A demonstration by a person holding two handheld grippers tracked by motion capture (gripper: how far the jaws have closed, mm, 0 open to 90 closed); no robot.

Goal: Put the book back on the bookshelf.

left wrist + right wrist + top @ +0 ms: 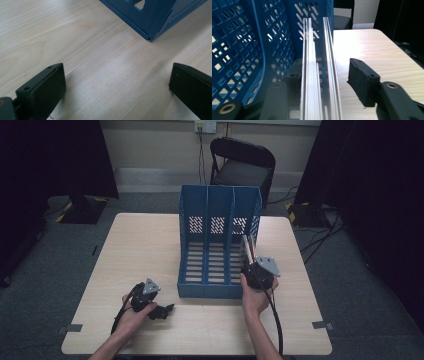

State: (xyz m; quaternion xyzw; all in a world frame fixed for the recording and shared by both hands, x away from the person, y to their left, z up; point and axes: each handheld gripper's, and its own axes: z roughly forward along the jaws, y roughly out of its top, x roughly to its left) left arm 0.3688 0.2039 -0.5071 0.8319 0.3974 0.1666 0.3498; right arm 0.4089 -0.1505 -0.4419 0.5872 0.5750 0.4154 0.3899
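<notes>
A blue three-slot file rack (pixel 220 210) stands upright in the middle of the wooden table (pixel 140 245). A thin stack of pale flat folders or boards (pixel 248 249) stands on edge at the rack's right slot. My right gripper (pixel 248 265) is at the rack's front right corner. In the right gripper view the stack (pixel 319 75) rises between the jaws of the open right gripper (pixel 325 67); the right jaw stands clear of it. My left gripper (pixel 167 309) lies low on the table near the rack's front left corner (pixel 155 20). The left gripper (pixel 117 75) is open and holds nothing.
A black folding chair (pixel 242 162) stands behind the table's far edge. Dark curtains hang at both sides, with cables on the floor at right. Small tape marks (pixel 322 325) sit near the table's front corners. Bare tabletop lies left of the rack.
</notes>
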